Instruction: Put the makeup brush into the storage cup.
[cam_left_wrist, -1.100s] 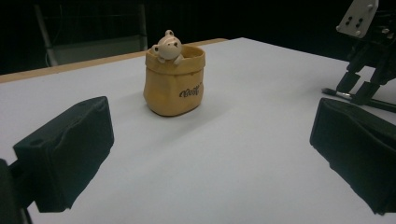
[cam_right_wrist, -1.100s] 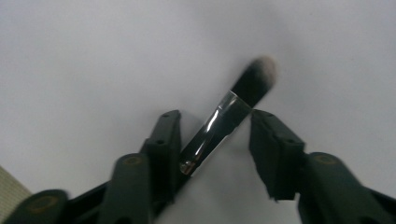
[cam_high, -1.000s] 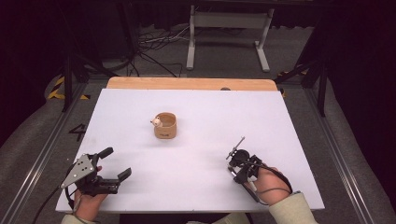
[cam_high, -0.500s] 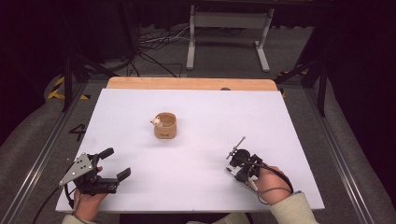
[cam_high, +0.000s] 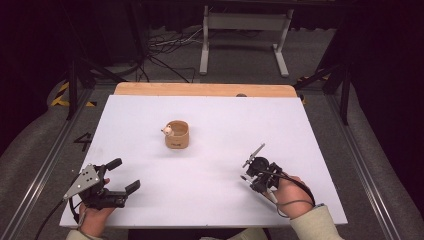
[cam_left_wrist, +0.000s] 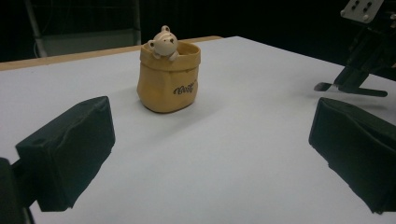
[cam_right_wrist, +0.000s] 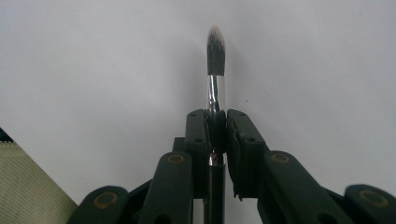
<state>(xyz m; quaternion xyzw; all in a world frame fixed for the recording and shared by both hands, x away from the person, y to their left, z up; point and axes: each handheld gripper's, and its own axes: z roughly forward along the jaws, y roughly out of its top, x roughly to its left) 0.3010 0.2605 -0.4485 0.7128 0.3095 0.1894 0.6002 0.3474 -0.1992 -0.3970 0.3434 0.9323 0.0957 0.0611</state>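
Overhead, white tabletop (cam_high: 210, 200), grey floor (cam_high: 380, 150), dark room

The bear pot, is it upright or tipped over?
Upright. The pot stands on its base on the table, mouth up, bear peeking over the rim.

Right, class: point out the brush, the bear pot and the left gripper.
brush (cam_right_wrist: 215, 51), right gripper view, on its bristles.
bear pot (cam_left_wrist: 169, 86), left gripper view, on its front wall.
left gripper (cam_high: 125, 175), high view, midway between its fingers.
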